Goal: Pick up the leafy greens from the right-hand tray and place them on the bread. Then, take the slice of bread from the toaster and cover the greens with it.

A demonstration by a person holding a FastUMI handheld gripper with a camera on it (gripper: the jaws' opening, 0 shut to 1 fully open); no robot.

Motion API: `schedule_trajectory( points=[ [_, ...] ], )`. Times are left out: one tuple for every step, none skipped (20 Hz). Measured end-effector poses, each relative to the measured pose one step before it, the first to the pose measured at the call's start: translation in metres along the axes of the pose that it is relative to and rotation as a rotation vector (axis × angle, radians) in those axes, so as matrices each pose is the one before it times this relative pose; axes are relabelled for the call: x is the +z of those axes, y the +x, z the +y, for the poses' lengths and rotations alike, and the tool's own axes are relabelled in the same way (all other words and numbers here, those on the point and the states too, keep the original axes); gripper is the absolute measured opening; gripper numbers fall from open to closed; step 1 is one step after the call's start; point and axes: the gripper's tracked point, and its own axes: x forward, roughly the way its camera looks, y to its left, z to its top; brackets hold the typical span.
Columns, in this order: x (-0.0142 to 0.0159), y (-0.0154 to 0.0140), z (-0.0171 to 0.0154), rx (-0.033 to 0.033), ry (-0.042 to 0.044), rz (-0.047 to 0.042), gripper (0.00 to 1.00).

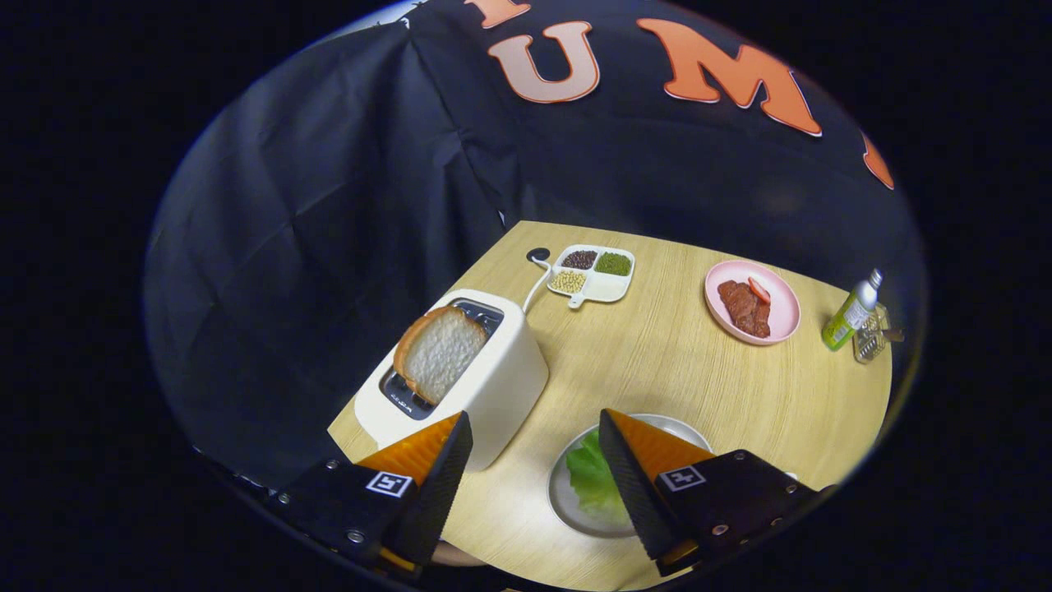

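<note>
A: From the gripper view: gripper (pixel 534 460) spread wide, nothing held, hovering above the wooden table (pixel 674 362). Leafy greens (pixel 593 481) lying on a white plate (pixel 567 510) just ahead, partly behind the right finger.

B: Greens on bread already?

A: Cannot tell; no bread visible under them. Slice of bread (pixel 440 352) standing up out of the toaster (pixel 485 386), beyond the left finger.

B: Risks?

A: Probably clipping the toaster body on the way in, given how near the left finger sits. Possibly crushing or tearing the slice with a hard pinch. Maybe tugging the cord (pixel 538 284) behind.

B: Pose?

A: Held high, tilted down at the table. Bean tray (pixel 593 274), pink plate (pixel 752 302) of meat and a bottle (pixel 851 312) well apart, farther back.
</note>
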Motion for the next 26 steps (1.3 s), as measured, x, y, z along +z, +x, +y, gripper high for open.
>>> schedule_trajectory(
  points=[
    [0.00663, 0.00025, 0.00914, 0.00939, -0.00144, -0.00069, 0.93],
    [0.00623, 0.00025, 0.00898, 0.01039, 0.00144, -0.00015, 0.94],
    [0.007, 0.00167, 0.00725, 0.00529, -0.00047, 0.00039, 0.93],
    [0.00655, 0.00053, 0.0049, -0.00266, -0.00438, 0.00162, 0.93],
    [0.00537, 0.00251, 0.00401, -0.00338, -0.00373, 0.00361, 0.93],
    [0.00286, 0.00237, 0.00797, 0.00176, -0.00243, 0.0067, 0.93],
    [0.0032, 0.004, 0.00731, 0.00849, -0.00193, 0.00916, 0.93],
    [0.00153, 0.00496, 0.0072, 0.00818, -0.00276, 0.00873, 0.93],
    [0.0015, 0.00463, 0.00499, -0.00078, -0.00534, 0.00967, 0.93],
    [0.00141, 0.0059, 0.00206, -0.0142, 0.00316, 0.00488, 0.93],
    [-0.00008, 0.0056, 0.00203, -0.00733, 0.00063, 0.0133, 0.93],
    [-0.00191, 0.00648, 0.00311, 0.00058, 0.00359, 0.01777, 0.93],
    [-0.00079, 0.00583, 0.00271, 0.00078, 0.00966, 0.01794, 0.93],
    [-0.00212, 0.00445, 0.00409, -0.00066, 0.01021, 0.02042, 0.93],
    [-0.00116, 0.00415, 0.00278, 0.00347, 0.01232, 0.01988, 0.93],
    [0.00047, 0.00494, 0.00354, 0.00275, 0.01234, 0.01124, 0.91],
    [-0.00039, 0.00379, 0.00212, -0.00221, 0.00763, 0.01623, 0.9],
    [-0.00066, 0.00423, -0.00015, -0.00616, 0.00695, 0.01403, 0.88],
    [-0.00222, 0.0061, -0.00012, -0.00479, 0.00471, 0.01928, 0.87],
    [-0.00207, 0.005, 0.00008, -0.0031, 0.00192, 0.01284, 0.85],
    [-0.00046, 0.00399, -0.00186, -0.00974, -0.00107, 0.01102, 0.83],
    [-0.00045, 0.00344, -0.00175, -0.00768, 0.00029, 0.0034, 0.78],
    [-0.00081, 0.00287, -0.00207, -0.00313, 0.00636, 0.00483, 0.74],
    [0.00002, 0.00245, -0.00019, -0.00289, 0.01243, 0.00128, 0.64],
    [0.00031, 0.00169, -0.00297, -0.00237, 0.02273, 0.00268, 0.54],
    [-0.00207, 0.00057, 0.00218, 0.01584, 0.03172, 0.00569, 0.44]
  ],
)
